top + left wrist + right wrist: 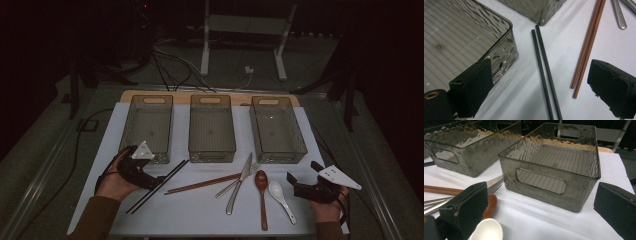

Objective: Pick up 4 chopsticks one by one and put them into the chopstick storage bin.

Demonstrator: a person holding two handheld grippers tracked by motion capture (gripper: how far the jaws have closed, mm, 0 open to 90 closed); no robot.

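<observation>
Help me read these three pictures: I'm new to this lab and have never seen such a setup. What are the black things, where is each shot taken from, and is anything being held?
No machine arm here: a person holds a hand tool with two black jaws in each hand, the left gripper and the right gripper. The wide shot comes from a camera above the table. The other two come from small cameras riding on each tool, looking along its jaws.

On the white table stand three smoky plastic bins. In front lie black chopsticks, brown chopsticks, a knife, a fork, a wooden spoon and a white spoon.

Nothing is held. The left tool's jaws stand open on either side of the black chopsticks; the right tool's jaws are open too.
</observation>
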